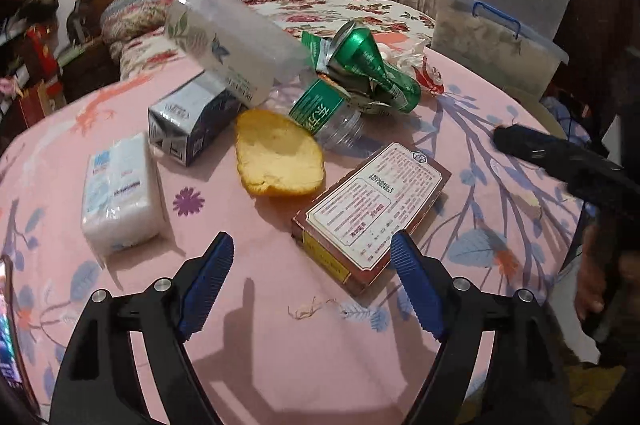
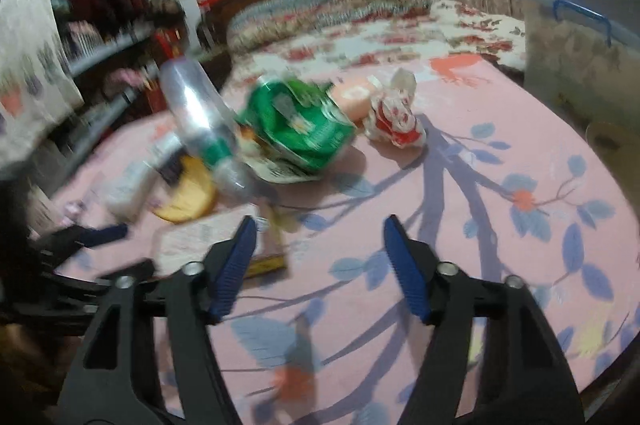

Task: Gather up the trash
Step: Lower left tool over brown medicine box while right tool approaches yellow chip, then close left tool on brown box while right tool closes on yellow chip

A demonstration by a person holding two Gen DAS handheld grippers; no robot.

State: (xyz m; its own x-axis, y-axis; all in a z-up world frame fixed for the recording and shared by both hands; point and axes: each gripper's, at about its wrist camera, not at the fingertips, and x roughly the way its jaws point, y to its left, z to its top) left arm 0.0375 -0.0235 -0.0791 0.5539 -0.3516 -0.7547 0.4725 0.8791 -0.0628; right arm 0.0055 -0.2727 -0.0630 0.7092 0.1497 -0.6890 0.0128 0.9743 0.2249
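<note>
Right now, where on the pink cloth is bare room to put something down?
Free: the cloth to the right of the red-white wrapper, and the strip between the open left tongs, with only a bit of thread. Crowded: the middle, around the peel, brown box, bottle and tissue pack.

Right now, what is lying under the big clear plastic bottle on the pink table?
The clear plastic bottle leans across a silver-blue carton, its neck end by the orange peel. A crushed green can lies behind it. Whatever is directly beneath its middle is hidden.
</note>
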